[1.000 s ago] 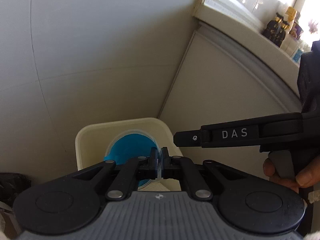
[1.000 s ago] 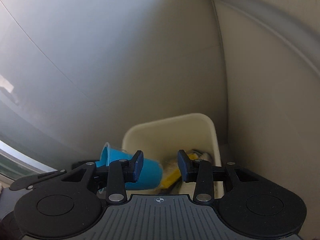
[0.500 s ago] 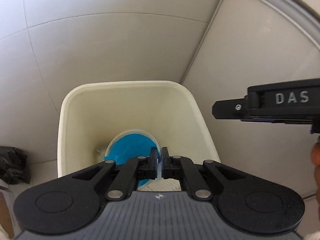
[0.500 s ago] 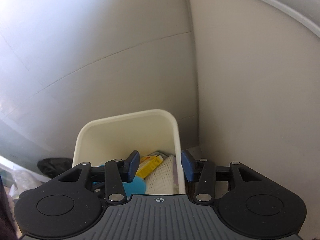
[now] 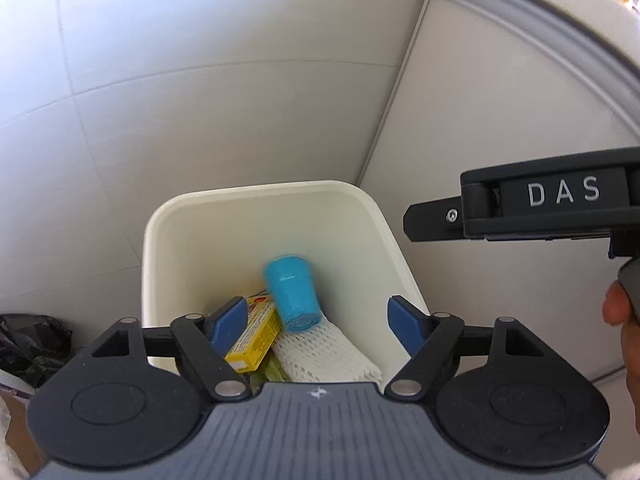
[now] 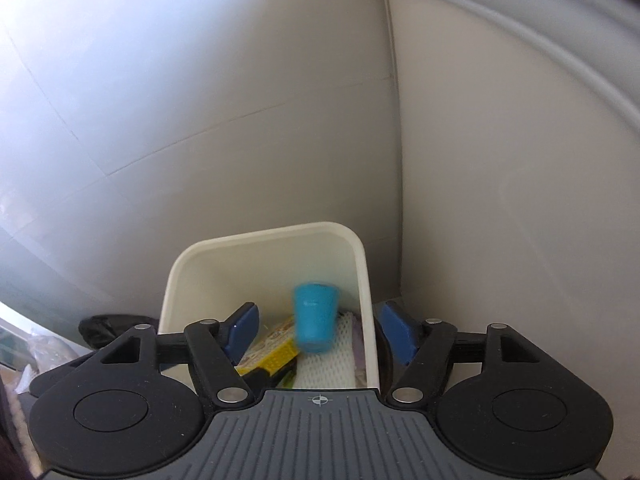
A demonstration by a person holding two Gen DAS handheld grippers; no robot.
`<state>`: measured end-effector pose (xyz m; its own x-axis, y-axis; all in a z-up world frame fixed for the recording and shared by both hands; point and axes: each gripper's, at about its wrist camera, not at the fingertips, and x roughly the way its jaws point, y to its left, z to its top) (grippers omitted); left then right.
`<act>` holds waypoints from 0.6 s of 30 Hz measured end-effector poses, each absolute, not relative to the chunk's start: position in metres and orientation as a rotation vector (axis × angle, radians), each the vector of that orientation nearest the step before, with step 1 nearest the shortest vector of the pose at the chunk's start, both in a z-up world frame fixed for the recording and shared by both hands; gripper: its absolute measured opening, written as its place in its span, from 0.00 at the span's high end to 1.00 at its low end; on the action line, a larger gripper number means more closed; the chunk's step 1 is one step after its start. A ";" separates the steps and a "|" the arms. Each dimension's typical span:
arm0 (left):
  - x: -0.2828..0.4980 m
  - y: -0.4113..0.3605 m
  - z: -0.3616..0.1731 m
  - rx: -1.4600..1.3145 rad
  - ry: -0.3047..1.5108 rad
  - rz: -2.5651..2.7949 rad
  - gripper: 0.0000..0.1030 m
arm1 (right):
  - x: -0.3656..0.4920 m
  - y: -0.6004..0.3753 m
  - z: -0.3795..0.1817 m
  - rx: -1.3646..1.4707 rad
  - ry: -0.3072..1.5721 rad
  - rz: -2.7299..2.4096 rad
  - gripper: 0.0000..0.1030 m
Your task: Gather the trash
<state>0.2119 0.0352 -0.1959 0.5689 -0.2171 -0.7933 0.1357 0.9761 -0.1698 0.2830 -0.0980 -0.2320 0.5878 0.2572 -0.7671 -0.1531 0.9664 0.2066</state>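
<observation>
Blue cup (image 5: 291,292) lies binned beyond opening left hand-held gripper (image 5: 316,322).

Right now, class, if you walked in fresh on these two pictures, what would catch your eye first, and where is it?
The bright blue cup, blurred, lies inside the cream bin that stands in the corner of pale walls, on top of a yellow box and white foam netting. Above the bin the left claw is opening, with nothing between its pads; the right claw, also opening and empty, straddles the bin's right wall.
</observation>
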 end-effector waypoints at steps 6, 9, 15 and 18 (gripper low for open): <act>0.158 0.050 -0.161 -0.068 0.920 -0.155 0.06 | 0.240 -0.099 -0.206 0.132 0.850 0.266 0.19; 0.126 0.057 -0.143 -0.041 0.911 -0.120 0.02 | 0.208 -0.099 -0.191 0.111 0.814 0.269 0.16; 0.071 0.065 -0.113 -0.062 0.924 -0.067 0.01 | 0.132 -0.100 -0.155 0.047 0.704 0.265 0.09; 0.046 0.062 -0.099 -0.071 0.924 -0.047 0.01 | 0.100 -0.103 -0.141 0.045 0.647 0.240 0.06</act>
<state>0.0464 0.0621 -0.0985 0.6018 -0.0710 -0.7955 0.0096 0.9966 -0.0817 0.0995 -0.1031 -0.1414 0.7712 0.2351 -0.5916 -0.2072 0.9714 0.1159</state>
